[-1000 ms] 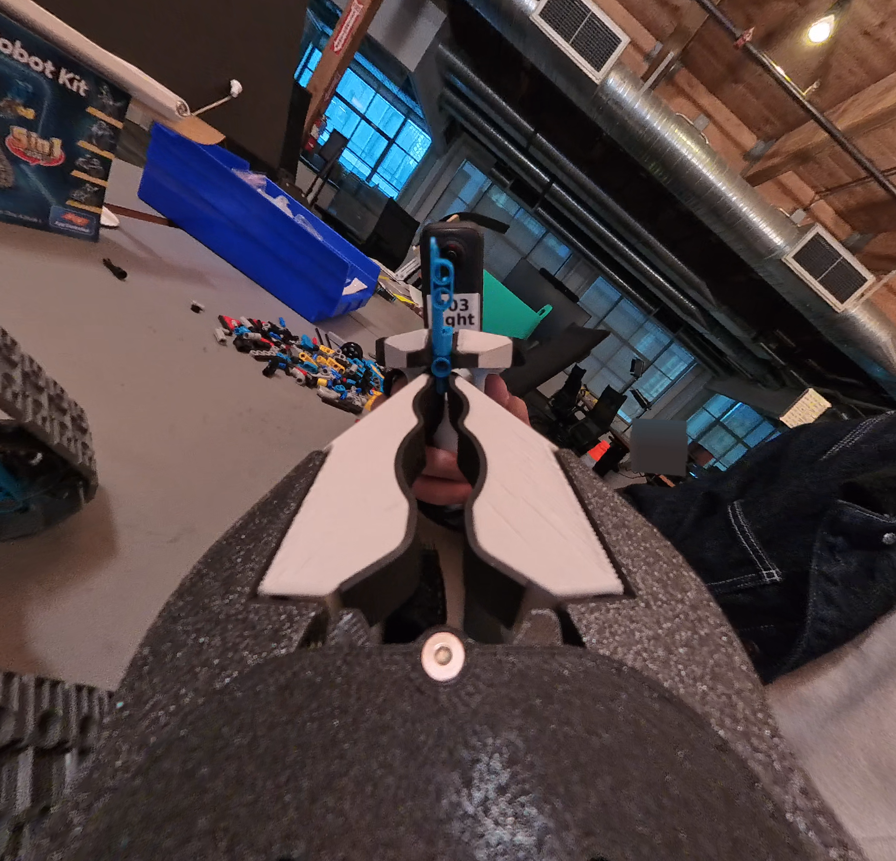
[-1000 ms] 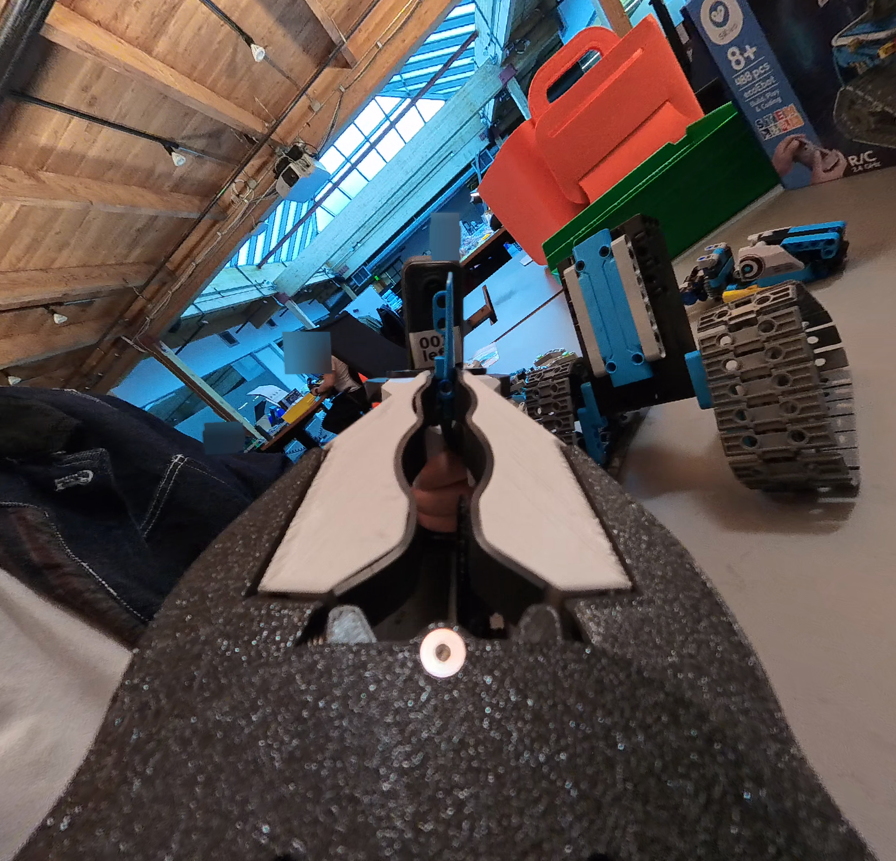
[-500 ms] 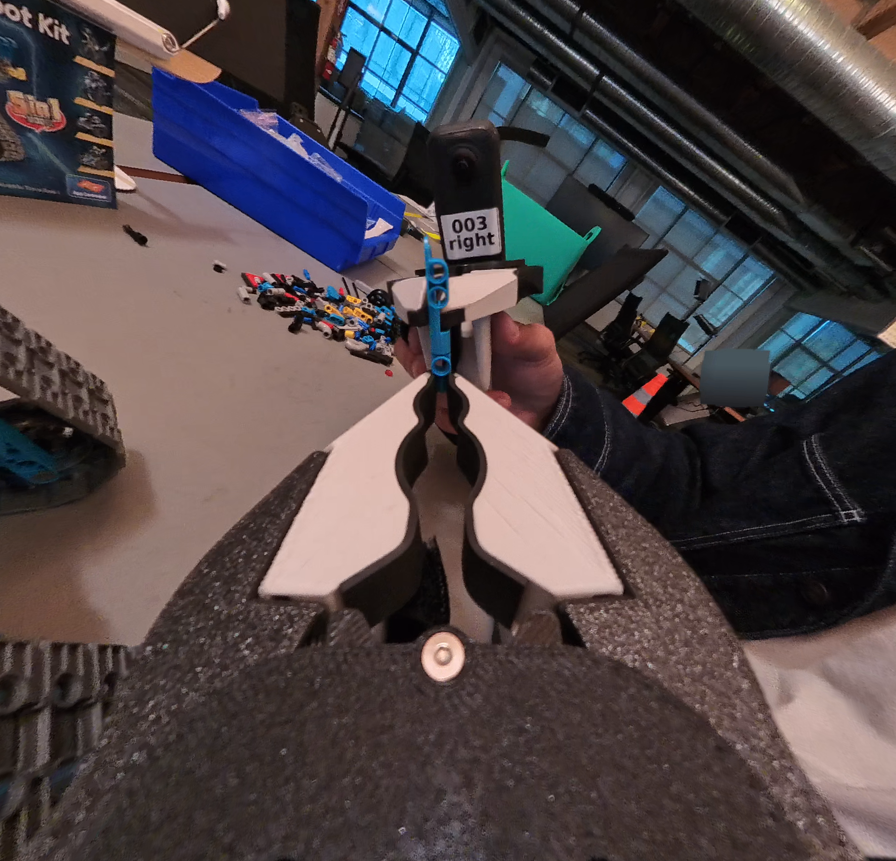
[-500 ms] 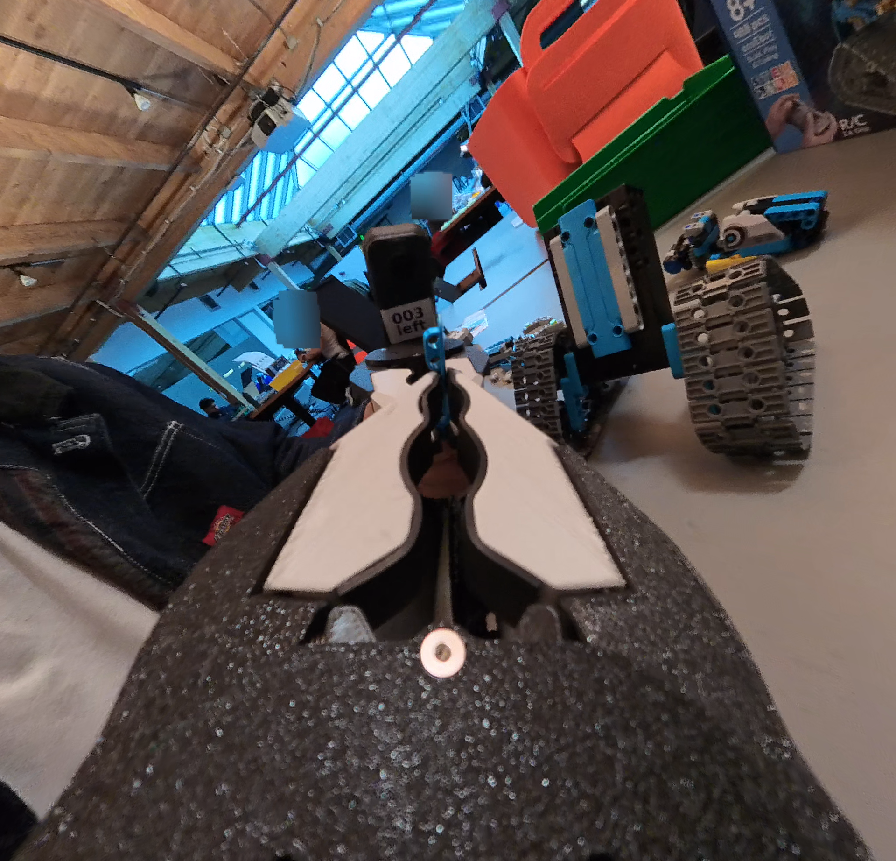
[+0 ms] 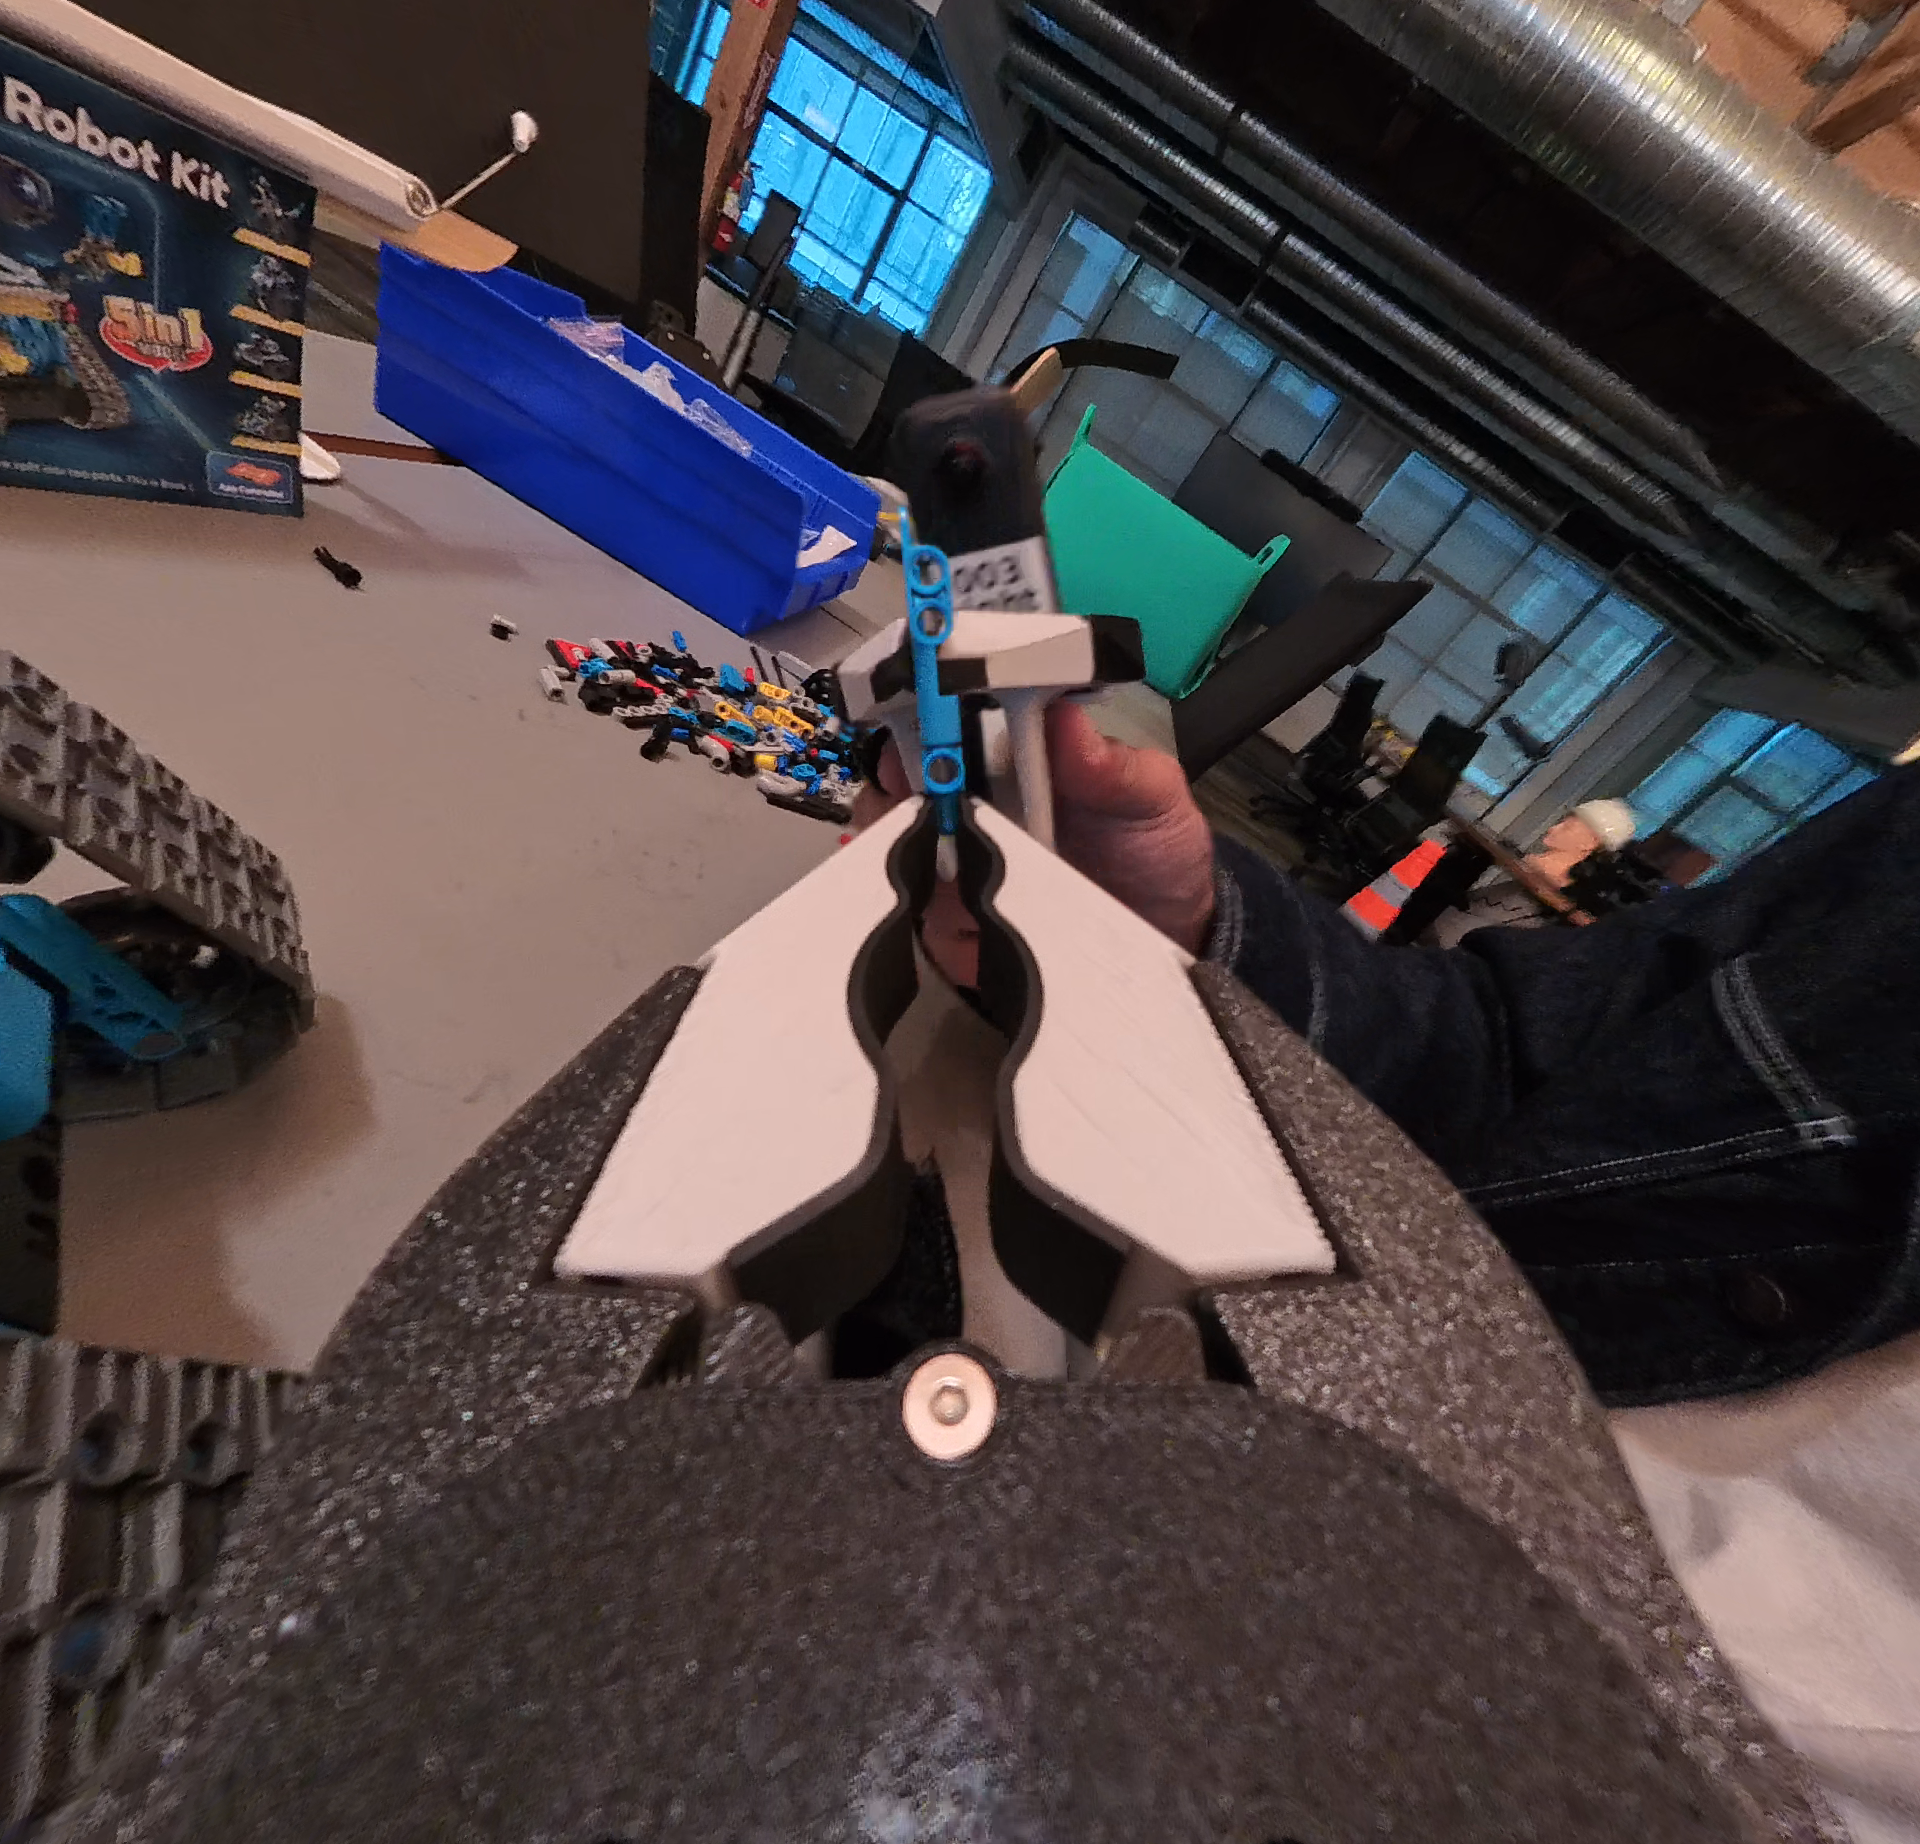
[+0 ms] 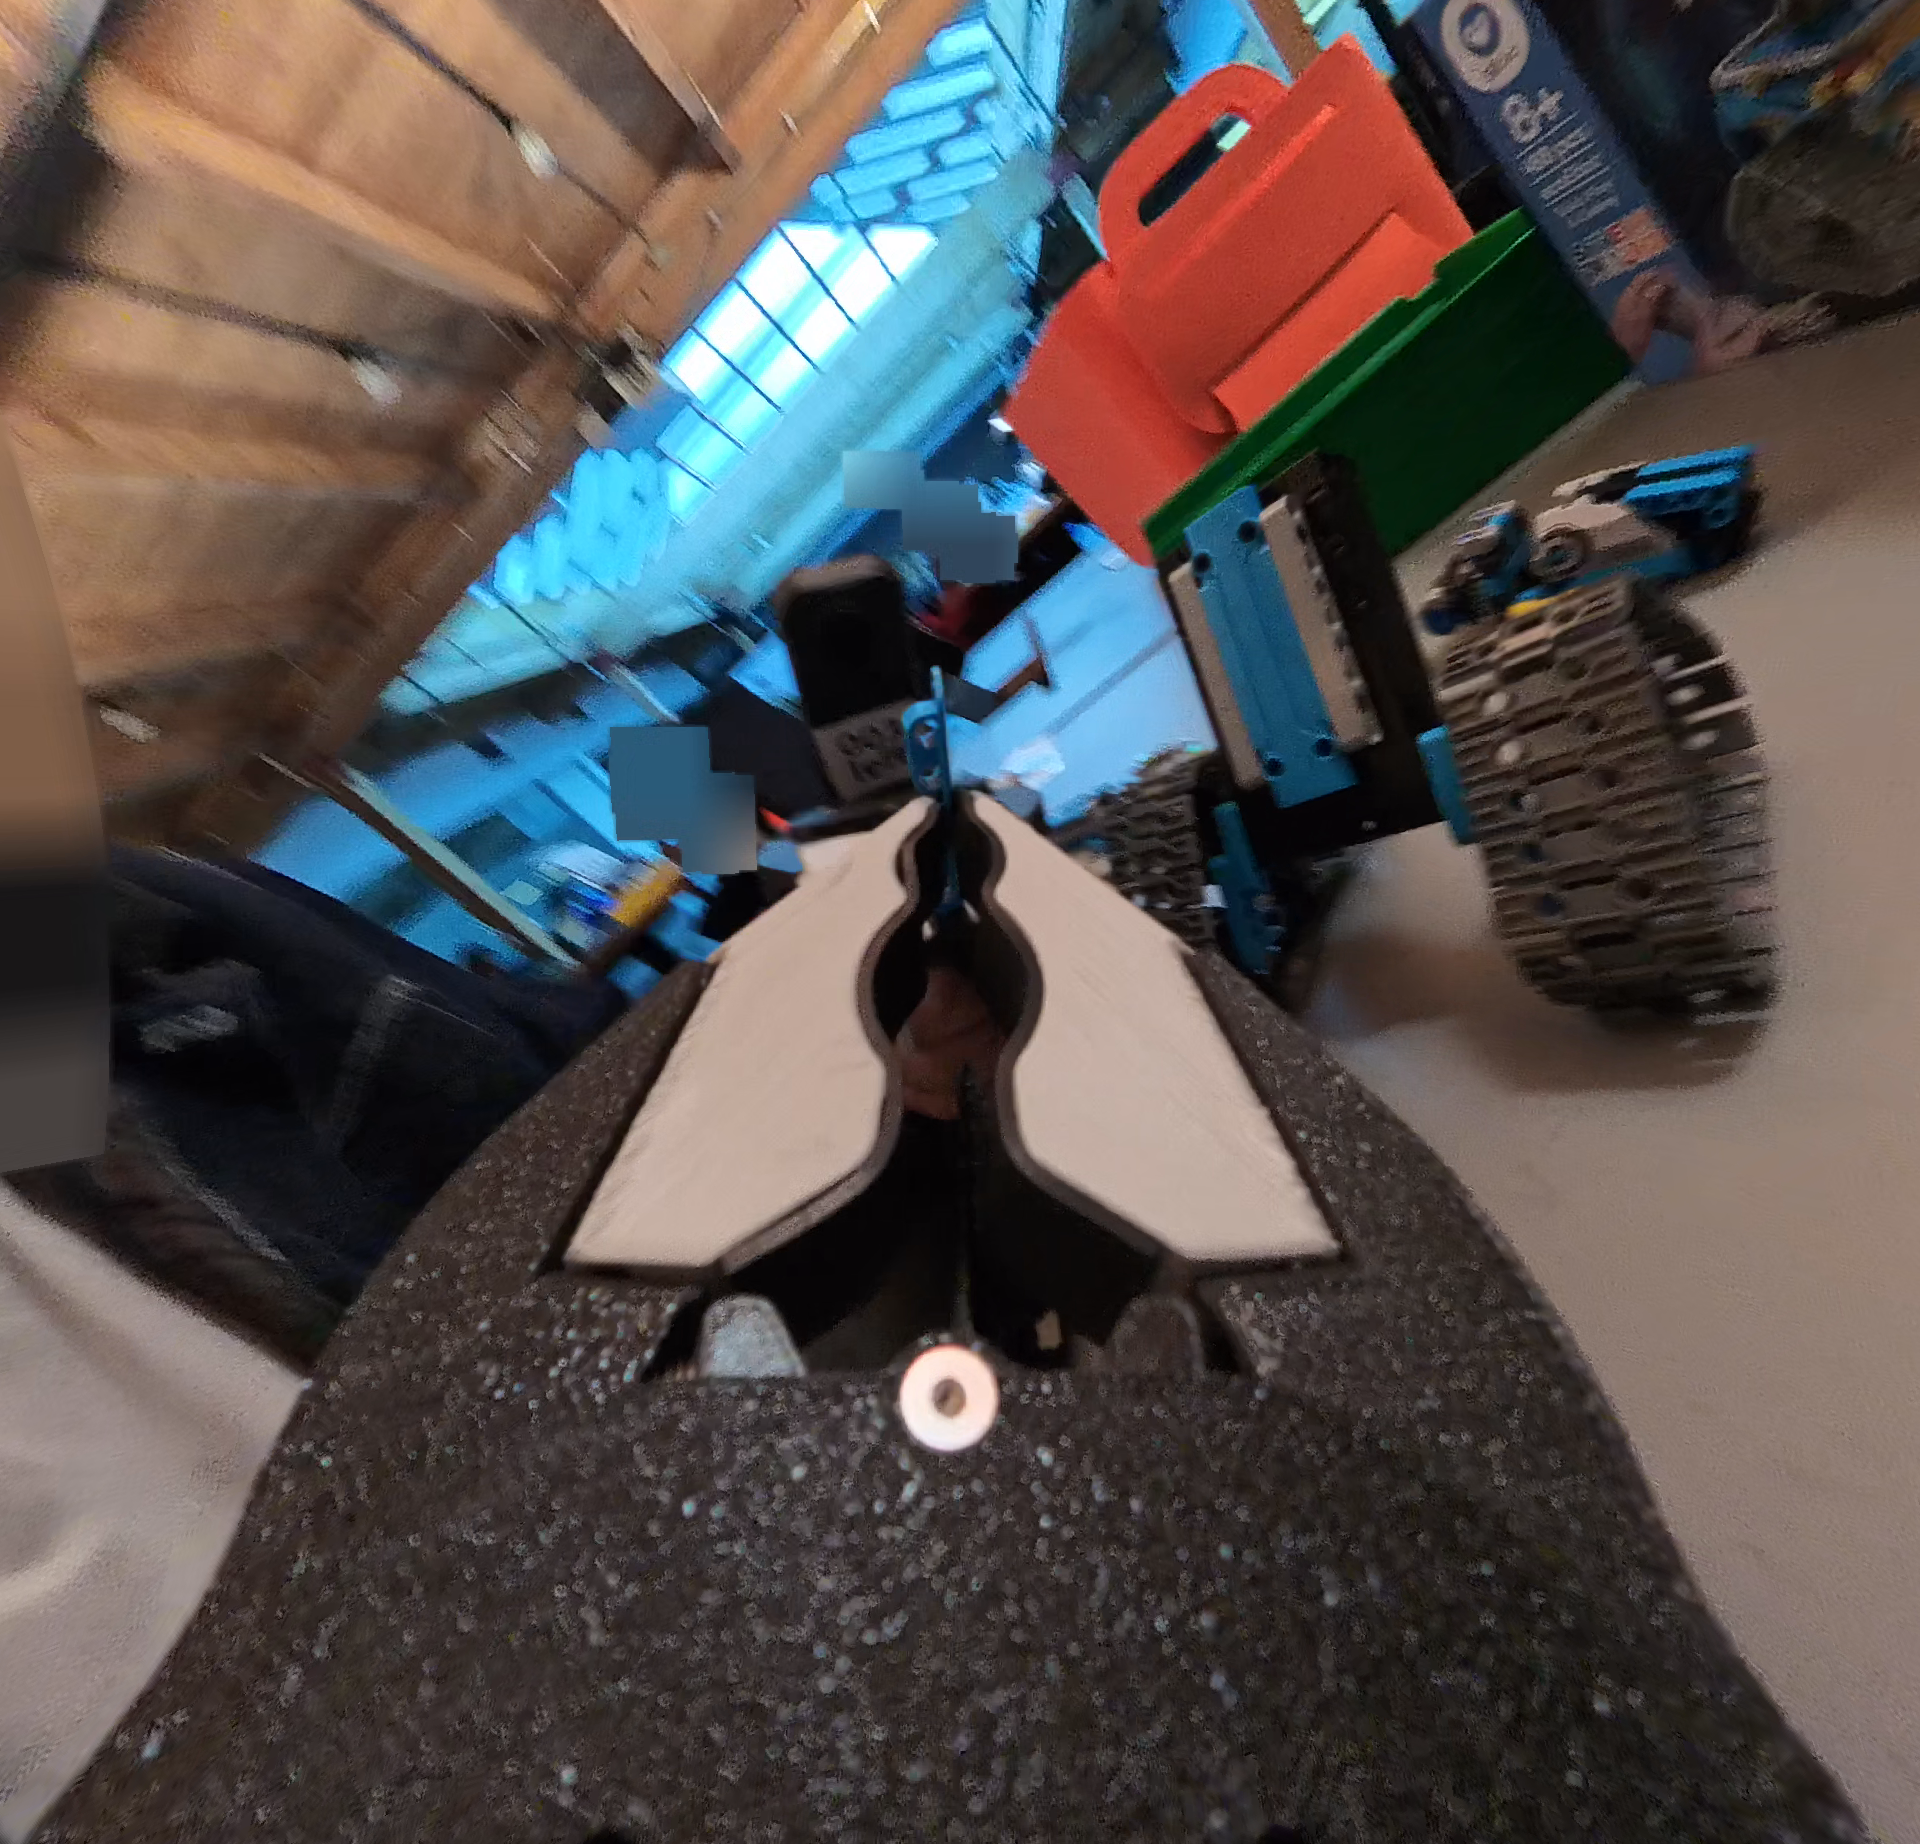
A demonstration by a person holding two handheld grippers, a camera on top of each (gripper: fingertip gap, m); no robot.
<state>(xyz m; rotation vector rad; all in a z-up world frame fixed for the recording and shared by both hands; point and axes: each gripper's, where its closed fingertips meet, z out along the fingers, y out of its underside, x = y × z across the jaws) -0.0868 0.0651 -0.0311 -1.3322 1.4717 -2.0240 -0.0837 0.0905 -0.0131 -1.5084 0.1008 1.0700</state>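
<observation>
Both tongs, raised tip-to-tip, pinch one blue beam (image 5: 930, 672).

The left claw (image 5: 943, 818) has smooth matt white plastic fingers with dark rubbery edges, set in coarse speckled black foam. It pinches a glossy blue plastic beam (image 5: 932, 651). The bin (image 5: 613, 464) at upper left is shiny blue plastic; the tabletop (image 5: 436, 859) is smooth matt grey; the sleeve (image 5: 1558, 1046) is dark denim.

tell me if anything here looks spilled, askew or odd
Small multicoloured plastic building pieces lie in a loose heap on the grey table, beside the blue plastic bin rather than in it. Both grippers pinch one thin blue perforated beam.
</observation>
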